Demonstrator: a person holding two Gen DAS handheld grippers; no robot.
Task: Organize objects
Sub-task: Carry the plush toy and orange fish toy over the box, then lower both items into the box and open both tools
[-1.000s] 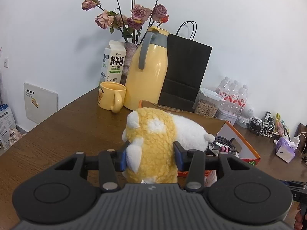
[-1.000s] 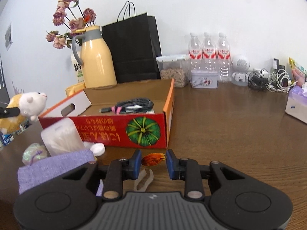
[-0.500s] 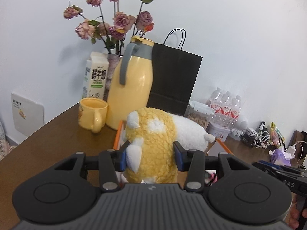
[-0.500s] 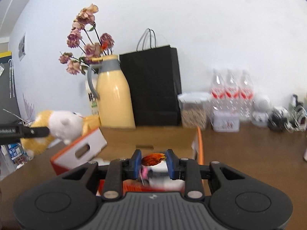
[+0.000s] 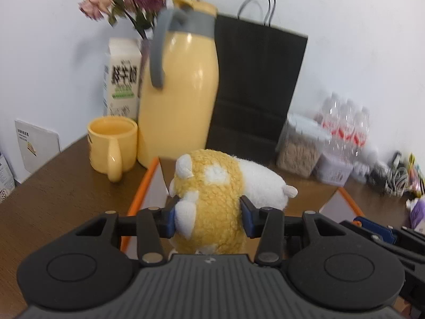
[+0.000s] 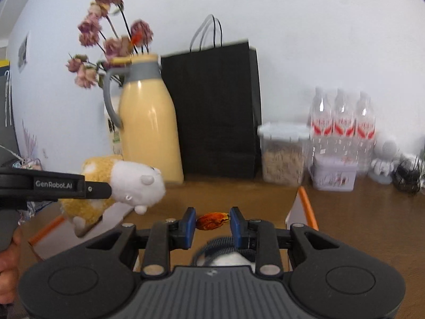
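Observation:
My left gripper [image 5: 208,219] is shut on a yellow and white plush hamster [image 5: 220,194] and holds it in the air over the left end of the orange-edged cardboard box [image 5: 140,194]. The hamster also shows in the right wrist view [image 6: 119,186], held by the left gripper's finger [image 6: 95,186]. My right gripper [image 6: 212,223] is shut on a small orange-red hair clip [image 6: 212,220] and holds it above the box [image 6: 305,202], over a coiled black cable [image 6: 212,247] lying inside.
Behind the box stand a yellow thermos jug [image 5: 178,90], a black paper bag [image 5: 255,85], a yellow mug [image 5: 113,143], a milk carton [image 5: 122,77] and dried roses [image 5: 132,2]. A grain container [image 6: 283,154], water bottles [image 6: 342,125] and cables [image 6: 409,172] stand to the right.
Both grippers have risen and moved forward over the box, each still holding its object. The right gripper lifted the clip from the table in front of the box to above its inside.

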